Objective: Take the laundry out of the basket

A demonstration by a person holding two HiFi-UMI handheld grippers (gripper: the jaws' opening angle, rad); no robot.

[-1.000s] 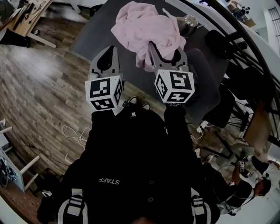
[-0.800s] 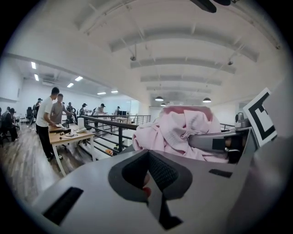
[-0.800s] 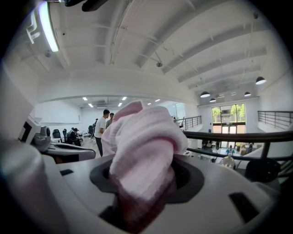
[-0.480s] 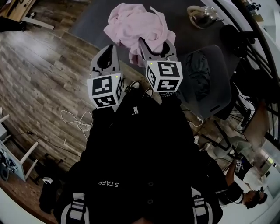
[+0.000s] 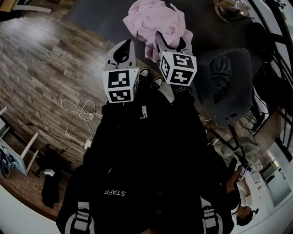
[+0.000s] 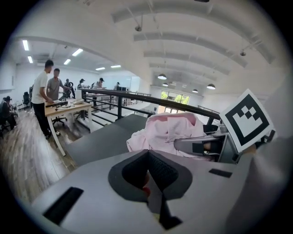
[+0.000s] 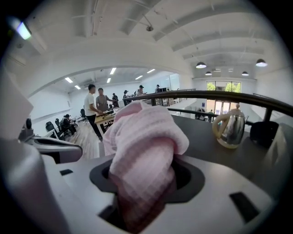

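A pink garment [image 5: 153,18] lies bunched on the dark grey table [image 5: 96,13] at the top of the head view. My right gripper [image 5: 171,43] is shut on a fold of the pink garment [image 7: 144,146], which fills the space between its jaws and hides the fingertips. My left gripper [image 5: 123,50] hangs just left of it, shut and empty [image 6: 149,155], a little short of the pink garment [image 6: 160,132]. The grey basket [image 5: 238,98] stands to the right, with a dark garment [image 5: 219,68] inside.
A metal kettle [image 5: 231,8] stands on the table behind the cloth, to the right [image 7: 229,128]. A white cable [image 5: 80,112] lies on the wooden floor at left. People stand at a desk [image 6: 64,107] far off. A black railing [image 6: 137,98] runs behind the table.
Both grippers have come down toward the table, the right one still with the pink garment in it. The basket has come further into view at right.
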